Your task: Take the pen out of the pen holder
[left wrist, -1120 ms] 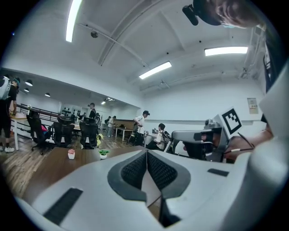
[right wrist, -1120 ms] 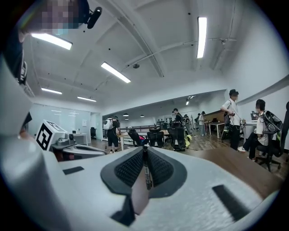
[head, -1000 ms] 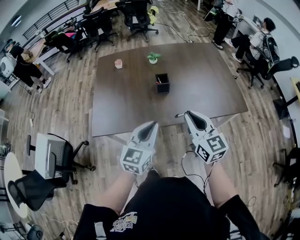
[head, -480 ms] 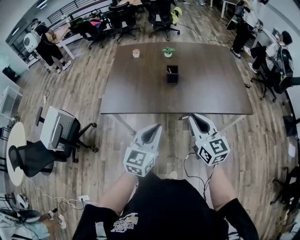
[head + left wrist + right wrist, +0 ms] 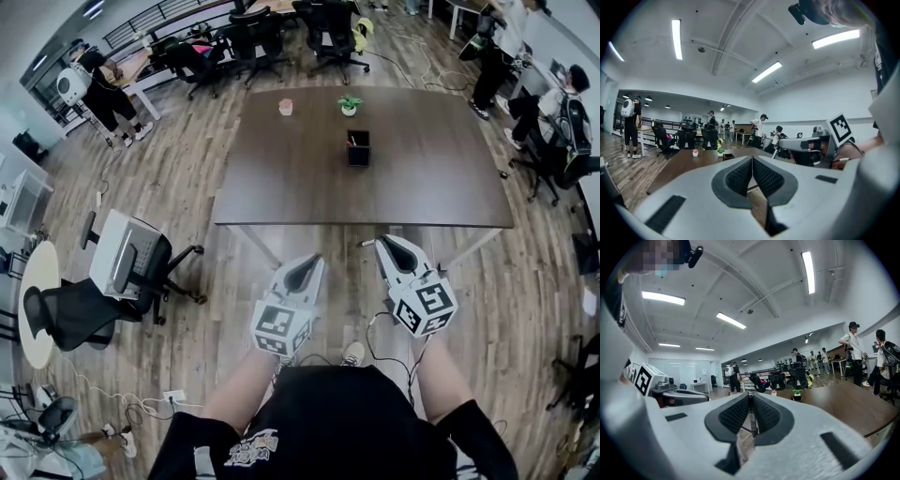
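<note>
At right gripper [image 5: 750, 398]: pen [image 5: 752, 420] clamped, clearest in its own view.
Left gripper [image 5: 752, 161]: clenched, empty.
Head view: pen holder [image 5: 358, 150] on table [image 5: 281, 178].

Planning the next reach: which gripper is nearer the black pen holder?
Right. The right gripper sits just short of the table, nearly in line with the pen holder; the left gripper is further back and leftward.
</note>
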### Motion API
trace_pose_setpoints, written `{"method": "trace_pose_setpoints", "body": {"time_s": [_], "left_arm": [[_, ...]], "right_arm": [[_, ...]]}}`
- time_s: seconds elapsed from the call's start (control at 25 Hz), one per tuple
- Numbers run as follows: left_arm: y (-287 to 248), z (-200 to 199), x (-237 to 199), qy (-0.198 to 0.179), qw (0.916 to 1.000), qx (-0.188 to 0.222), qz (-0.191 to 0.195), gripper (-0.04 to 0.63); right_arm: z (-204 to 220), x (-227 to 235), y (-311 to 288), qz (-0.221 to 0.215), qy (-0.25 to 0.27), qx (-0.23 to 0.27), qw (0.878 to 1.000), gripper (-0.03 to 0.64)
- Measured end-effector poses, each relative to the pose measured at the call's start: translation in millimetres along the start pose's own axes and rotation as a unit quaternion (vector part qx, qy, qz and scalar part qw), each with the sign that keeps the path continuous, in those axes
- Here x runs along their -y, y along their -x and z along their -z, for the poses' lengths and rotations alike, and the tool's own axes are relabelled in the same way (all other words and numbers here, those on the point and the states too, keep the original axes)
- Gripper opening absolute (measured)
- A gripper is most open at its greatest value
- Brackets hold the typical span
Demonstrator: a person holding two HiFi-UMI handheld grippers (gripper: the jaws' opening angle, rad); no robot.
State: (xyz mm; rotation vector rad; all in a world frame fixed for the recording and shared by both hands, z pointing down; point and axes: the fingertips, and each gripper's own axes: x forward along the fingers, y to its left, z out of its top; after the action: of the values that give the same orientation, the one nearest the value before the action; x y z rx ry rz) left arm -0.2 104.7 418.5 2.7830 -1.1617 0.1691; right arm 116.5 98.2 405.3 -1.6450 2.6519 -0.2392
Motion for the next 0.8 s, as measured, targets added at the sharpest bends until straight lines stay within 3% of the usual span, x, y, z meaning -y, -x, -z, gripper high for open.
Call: {"method": "trace_pose_setpoints", "body": {"time_s": [0.8], "left_arm": [[52.8,-6.1,-81.0,0.018,0.9962,0.016,0.083,0.006]], "right_arm": [[-1.1,-96.7,-42.5,0.08,0.02,-0.012,0.997,0.035]]}}
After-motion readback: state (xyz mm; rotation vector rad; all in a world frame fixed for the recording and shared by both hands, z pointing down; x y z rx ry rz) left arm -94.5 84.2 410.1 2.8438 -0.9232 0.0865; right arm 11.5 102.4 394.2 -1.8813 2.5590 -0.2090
